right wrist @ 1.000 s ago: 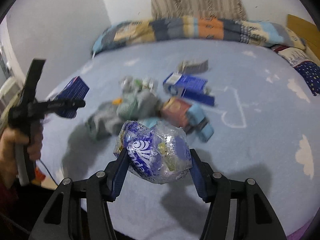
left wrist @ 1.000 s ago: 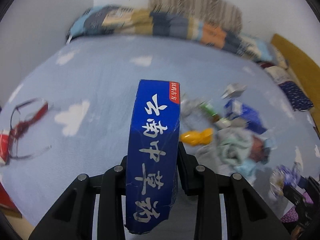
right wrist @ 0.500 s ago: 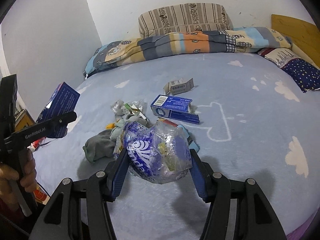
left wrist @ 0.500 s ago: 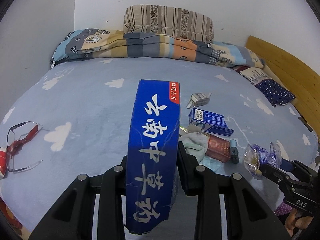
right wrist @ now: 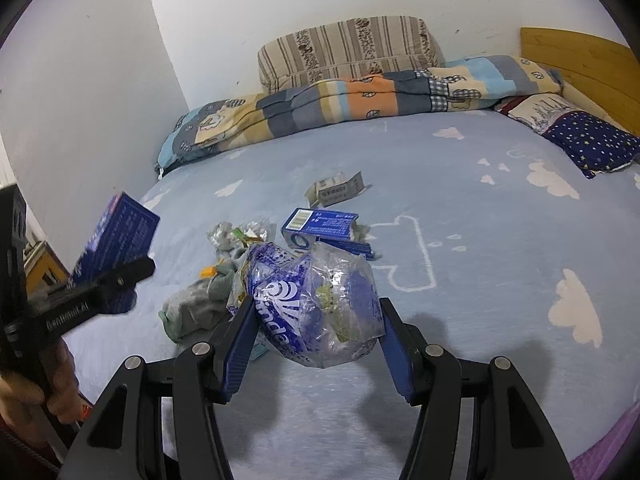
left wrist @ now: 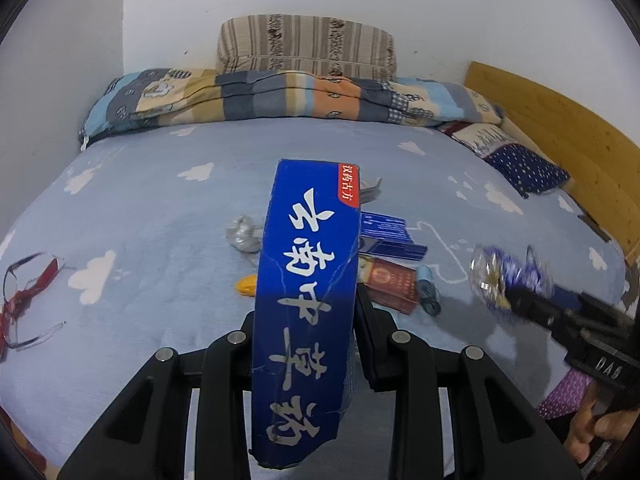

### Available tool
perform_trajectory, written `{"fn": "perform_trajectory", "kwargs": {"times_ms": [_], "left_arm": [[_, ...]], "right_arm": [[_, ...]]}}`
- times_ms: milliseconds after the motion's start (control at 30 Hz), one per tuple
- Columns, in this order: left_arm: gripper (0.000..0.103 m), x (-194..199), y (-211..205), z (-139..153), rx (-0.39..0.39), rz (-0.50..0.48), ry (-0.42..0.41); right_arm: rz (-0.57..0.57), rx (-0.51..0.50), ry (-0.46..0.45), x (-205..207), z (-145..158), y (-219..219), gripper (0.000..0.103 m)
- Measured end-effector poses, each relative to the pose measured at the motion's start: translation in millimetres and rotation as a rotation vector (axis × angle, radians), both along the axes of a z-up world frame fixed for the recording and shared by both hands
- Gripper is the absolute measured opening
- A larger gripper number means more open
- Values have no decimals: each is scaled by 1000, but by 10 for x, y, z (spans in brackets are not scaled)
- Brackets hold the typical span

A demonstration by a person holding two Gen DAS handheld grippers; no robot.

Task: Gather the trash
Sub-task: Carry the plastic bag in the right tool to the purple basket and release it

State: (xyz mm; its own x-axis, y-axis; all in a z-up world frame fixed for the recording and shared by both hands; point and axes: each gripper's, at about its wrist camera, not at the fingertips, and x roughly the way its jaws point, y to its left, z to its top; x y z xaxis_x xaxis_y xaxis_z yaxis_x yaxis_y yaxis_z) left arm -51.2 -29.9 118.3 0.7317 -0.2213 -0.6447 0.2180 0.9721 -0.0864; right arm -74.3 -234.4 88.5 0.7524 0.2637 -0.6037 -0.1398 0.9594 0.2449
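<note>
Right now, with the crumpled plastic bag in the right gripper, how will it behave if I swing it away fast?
The plastic bag looks thin and crumpled, so it is probably floppy and very light. It bulges past the right gripper, so loose folds may flap. The glossy film could slip, so keep the squeeze firm.

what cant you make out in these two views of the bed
- Left wrist view: the blue carton in the left tool hides the middle of the trash pile; only edges show.
- Left wrist view: the plastic bag in the right tool is motion-blurred.
- Right wrist view: the bag covers the near pile.
- No bin shows in either view.
- The small print on the white box is too small to read.
</note>
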Motion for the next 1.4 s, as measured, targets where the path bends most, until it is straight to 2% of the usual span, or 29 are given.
{"fn": "perform_trajectory", "kwargs": {"times_ms": [333,567,700,900,1100,1233,1400], "left_arm": [[32,-244,-460,27,91,-74,-61],[31,-428,-692,69,79,-143,-67],[32,-619,-888,147,54,-218,-77],[32,-959,-1356,267,22,-381,-67],[32,-1297,-2069,415,-21,-606,-28],[32,-1546,-2662,404,-24,-772,29],[32,-1791,-3310,298,-9,-906,111]], "right_arm": [[-81,33,-41,-319,192,-299,62],[-137,53,-60,-631,374,-601,63],[-167,83,-66,-888,464,-831,63],[-257,123,-83,-1415,567,-1309,63],[-435,135,-70,-2053,586,-2017,63],[-578,155,-54,-2510,526,-2549,63],[-710,203,-17,-2892,324,-3044,63]]}}
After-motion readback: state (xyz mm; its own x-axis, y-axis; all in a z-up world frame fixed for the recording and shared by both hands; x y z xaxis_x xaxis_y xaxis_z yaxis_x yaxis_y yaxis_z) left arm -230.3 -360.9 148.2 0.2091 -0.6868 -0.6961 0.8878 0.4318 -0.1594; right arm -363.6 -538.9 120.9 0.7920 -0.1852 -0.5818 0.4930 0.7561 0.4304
